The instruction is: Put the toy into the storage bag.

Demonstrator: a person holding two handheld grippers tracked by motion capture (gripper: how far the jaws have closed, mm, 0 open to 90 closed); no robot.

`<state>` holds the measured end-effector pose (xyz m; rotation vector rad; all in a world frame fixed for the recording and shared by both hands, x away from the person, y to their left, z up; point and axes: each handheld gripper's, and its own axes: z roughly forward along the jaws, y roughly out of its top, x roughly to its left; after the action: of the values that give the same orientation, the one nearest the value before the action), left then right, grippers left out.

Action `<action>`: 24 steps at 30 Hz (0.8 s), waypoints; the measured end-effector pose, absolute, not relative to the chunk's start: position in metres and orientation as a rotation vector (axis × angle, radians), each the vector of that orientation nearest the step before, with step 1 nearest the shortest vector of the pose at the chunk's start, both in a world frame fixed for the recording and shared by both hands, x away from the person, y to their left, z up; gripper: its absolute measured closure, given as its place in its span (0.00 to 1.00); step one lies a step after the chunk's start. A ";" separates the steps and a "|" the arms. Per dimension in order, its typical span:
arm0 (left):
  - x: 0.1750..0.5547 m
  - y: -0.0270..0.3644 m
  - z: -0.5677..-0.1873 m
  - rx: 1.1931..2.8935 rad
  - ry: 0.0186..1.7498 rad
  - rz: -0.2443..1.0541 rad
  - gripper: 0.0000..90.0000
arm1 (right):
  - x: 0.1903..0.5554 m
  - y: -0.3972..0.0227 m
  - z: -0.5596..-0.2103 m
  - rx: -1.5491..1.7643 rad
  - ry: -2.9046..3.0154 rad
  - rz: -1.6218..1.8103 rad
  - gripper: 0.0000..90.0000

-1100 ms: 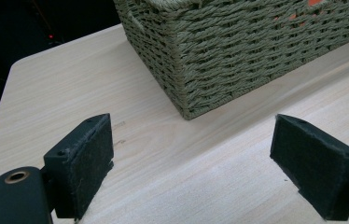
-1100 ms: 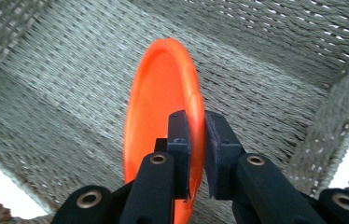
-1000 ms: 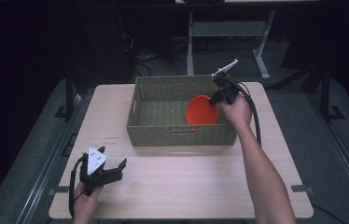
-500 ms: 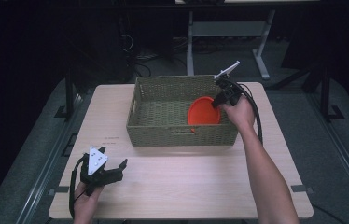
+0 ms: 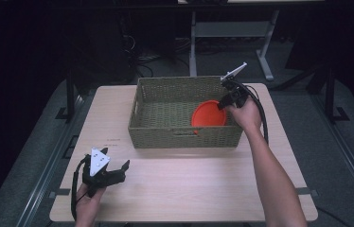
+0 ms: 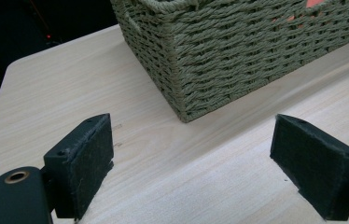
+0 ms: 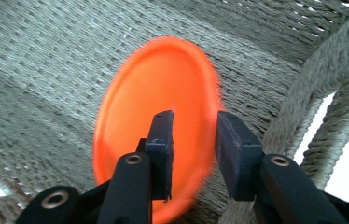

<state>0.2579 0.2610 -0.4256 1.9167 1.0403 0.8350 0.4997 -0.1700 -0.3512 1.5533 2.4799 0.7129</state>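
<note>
An orange plate leans inside the right end of a woven olive basket. My right gripper reaches over the basket's right rim, pointing down at the plate. In the right gripper view its jaws have just been opening and stand a little apart at the rim of the plate, which looks blurred, with no pad pressing on it. My left gripper rests at the table's front left, open, with nothing between its pads.
The basket sits at the back middle of the light wooden table. Bare tabletop lies in front of the basket and between the two hands. Dark floor and a metal stand lie beyond the far edge.
The right gripper's jaws have parted a little at the plate's rim, and the plate stays at the basket's right end. The left gripper has not moved.
</note>
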 end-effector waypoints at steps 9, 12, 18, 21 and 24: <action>0.258 0.260 -0.426 1.917 1.034 0.836 0.14 | 0.498 -0.171 -0.349 1.560 2.509 0.813 0.71; 0.259 0.260 -0.426 1.913 1.038 0.833 0.14 | 0.496 -0.170 -0.350 1.549 2.528 0.818 0.72; 0.258 0.259 -0.426 1.915 1.030 0.831 0.14 | 0.493 -0.170 -0.347 1.538 2.542 0.842 0.71; 0.258 0.260 -0.426 1.924 1.031 0.833 0.14 | 0.489 -0.171 -0.343 1.532 2.544 0.880 0.71; 0.258 0.259 -0.426 1.918 1.034 0.832 0.14 | 0.487 -0.171 -0.340 1.522 2.546 0.888 0.70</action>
<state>0.2575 0.2593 -0.4265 1.9180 1.0338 0.8325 0.4869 -0.1712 -0.3403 1.5215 2.5459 0.8879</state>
